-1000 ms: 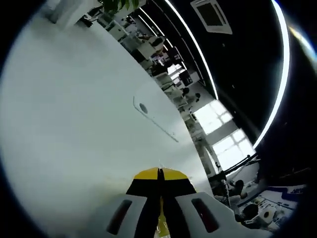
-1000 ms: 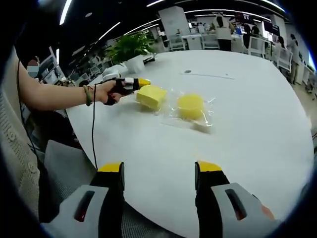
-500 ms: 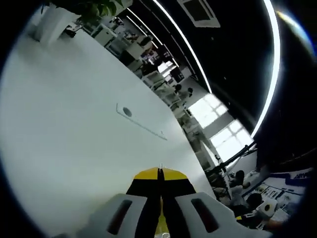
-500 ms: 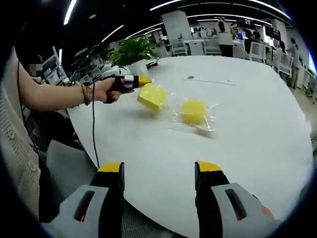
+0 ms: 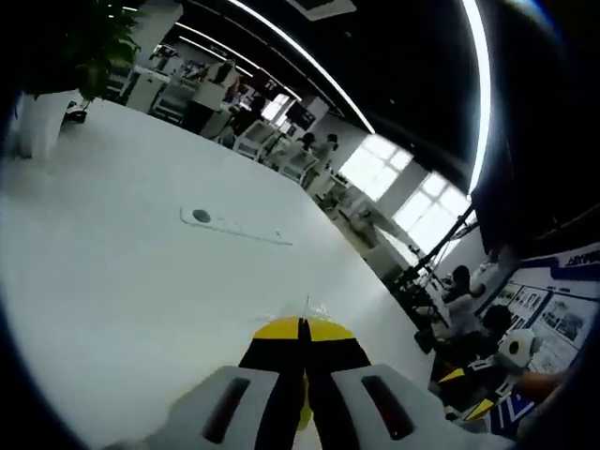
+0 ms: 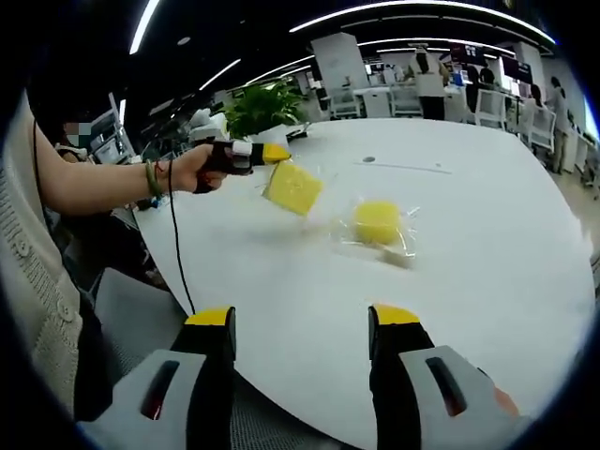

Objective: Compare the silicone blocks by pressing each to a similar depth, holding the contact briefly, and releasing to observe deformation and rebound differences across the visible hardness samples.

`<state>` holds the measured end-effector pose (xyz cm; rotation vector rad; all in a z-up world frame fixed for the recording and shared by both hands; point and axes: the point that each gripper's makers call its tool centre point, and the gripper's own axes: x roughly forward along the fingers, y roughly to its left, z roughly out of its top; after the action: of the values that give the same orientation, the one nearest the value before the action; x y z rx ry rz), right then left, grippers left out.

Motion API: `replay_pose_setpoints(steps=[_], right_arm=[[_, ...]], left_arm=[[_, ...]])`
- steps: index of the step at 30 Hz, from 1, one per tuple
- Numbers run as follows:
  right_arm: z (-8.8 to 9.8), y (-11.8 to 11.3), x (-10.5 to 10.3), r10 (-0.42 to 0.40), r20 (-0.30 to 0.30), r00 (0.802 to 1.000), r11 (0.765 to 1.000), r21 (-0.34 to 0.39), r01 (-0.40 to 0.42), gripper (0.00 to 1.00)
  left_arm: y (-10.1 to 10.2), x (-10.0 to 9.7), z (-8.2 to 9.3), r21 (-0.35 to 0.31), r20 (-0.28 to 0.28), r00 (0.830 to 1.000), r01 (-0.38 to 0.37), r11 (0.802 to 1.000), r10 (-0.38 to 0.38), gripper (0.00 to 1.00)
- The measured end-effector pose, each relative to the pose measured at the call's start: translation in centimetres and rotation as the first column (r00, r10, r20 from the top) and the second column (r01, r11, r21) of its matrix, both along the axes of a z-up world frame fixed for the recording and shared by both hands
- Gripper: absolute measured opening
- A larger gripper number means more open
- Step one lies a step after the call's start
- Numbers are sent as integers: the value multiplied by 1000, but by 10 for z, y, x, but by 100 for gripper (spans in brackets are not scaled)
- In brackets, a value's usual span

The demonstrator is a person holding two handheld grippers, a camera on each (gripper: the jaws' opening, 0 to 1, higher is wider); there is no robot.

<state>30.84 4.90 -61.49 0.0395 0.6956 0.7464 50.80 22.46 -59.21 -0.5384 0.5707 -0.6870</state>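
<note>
On the white tabletop [image 6: 487, 253], seen in the right gripper view, a round yellow silicone block [image 6: 378, 222] lies sealed inside a clear plastic bag [image 6: 405, 246], well out from the near edge. To its left, a square yellow silicone block [image 6: 292, 187] hangs tilted above the tabletop, also wrapped in clear film, pinched at one edge by the left tongs [image 6: 275, 153], which a person's hand [image 6: 192, 169] holds with a bracelet at the wrist and a thin black cable trailing down. The left gripper view looks along those tongs [image 5: 302, 330]: their yellow-tipped jaws are pressed together with a sliver of yellow and a wisp of clear film showing between them, and beyond them stretch the bare tabletop [image 5: 112, 272] and a small round cap [image 5: 201, 216] set into it. The right tongs [image 6: 302, 319] hover over the near edge of the tabletop, jaws spread wide with nothing between them. A potted plant [image 6: 261, 101] stands at the far left of the tabletop.

A second ago the square block lay flat beside the round one; half a second ago it was tipping up; now it is clear of the surface. The round block has not shifted.
</note>
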Motion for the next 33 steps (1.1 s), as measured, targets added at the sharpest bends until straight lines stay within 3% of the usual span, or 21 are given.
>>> replay_pose_setpoints(steps=[14, 16, 21, 28, 33], right_arm=[[15, -4, 7, 16, 63, 998, 1000, 3, -16, 53], [18, -6, 11, 22, 72, 997, 1000, -4, -22, 52], [23, -8, 21, 56, 98, 994, 998, -23, -54, 52], [31, -8, 35, 123, 131, 984, 992, -46, -118, 53], [41, -5, 49, 175, 174, 969, 984, -56, -168, 53]], left_arm=[[-13, -28, 30, 109, 98, 990, 86, 990, -96, 0], [-16, -32, 33, 161, 135, 982, 112, 981, -134, 0], [-28, -42, 42, 198, 155, 968, 163, 967, -195, 0], [-42, -50, 58, 171, 167, 954, 222, 960, -250, 0], [-50, -53, 70, 194, 200, 935, 256, 947, -294, 0]])
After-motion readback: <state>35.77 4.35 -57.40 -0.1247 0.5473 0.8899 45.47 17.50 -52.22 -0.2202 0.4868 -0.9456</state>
